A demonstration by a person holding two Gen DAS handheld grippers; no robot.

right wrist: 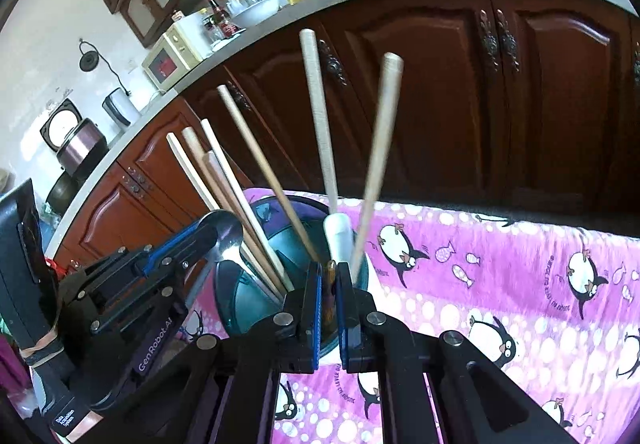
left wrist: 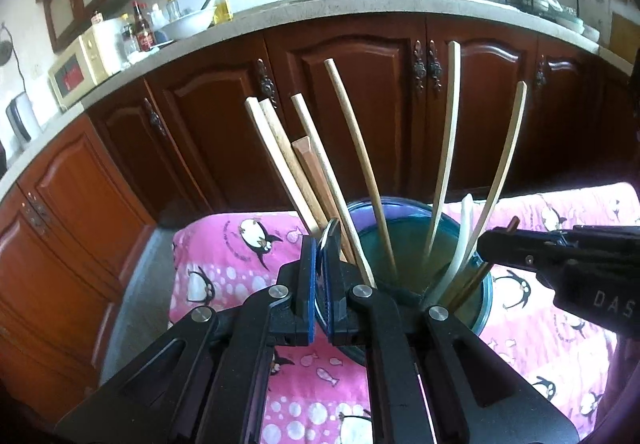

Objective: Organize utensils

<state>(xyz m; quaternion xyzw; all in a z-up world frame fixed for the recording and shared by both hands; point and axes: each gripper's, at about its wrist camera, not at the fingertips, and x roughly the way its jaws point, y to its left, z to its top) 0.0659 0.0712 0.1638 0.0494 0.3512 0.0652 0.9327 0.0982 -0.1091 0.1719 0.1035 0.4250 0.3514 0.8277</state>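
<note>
My left gripper (left wrist: 320, 268) and right gripper (right wrist: 329, 284), both angled downward, side by side; fingers (left wrist: 306, 276) of each clamped nearly together.

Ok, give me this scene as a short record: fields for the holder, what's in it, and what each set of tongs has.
surface: pink penguin cloth
holder: teal holder, standing on the cloth
in holder: wooden sticks leaning outward, plus a white spoon
left tongs: shut on a metal spoon, by the holder's rim
right tongs: shut on a brown utensil, mostly hidden between the pads
</note>
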